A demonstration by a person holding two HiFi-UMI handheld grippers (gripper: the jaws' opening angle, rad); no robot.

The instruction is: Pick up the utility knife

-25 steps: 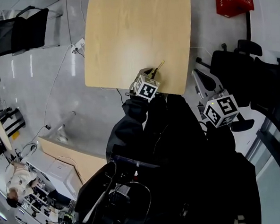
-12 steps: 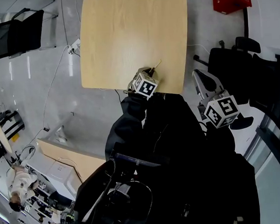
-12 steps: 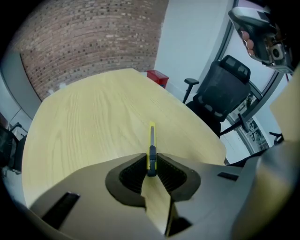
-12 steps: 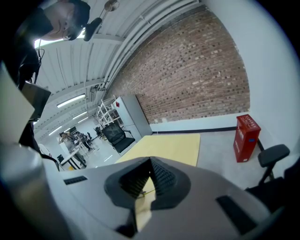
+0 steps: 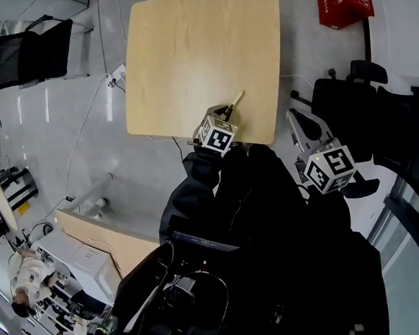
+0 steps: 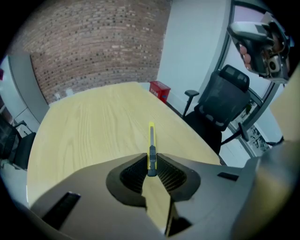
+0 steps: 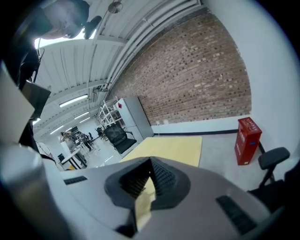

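You're in an open-plan office with a workshop edge. A bare brick wall [image 7: 197,70] runs behind a pale wooden counter [image 5: 188,51] on a polished grey floor [image 5: 67,158], and black swivel office chairs [image 5: 355,112] stand beside it. Overhead, strip lights [image 7: 75,100] glow near exposed pipes [image 7: 154,23]. Farther back are metal shelving [image 7: 110,112] and people [image 7: 70,138] (too small to make out more). A red box [image 5: 344,0] sits on the floor, and cables [image 5: 86,114] trail across it.
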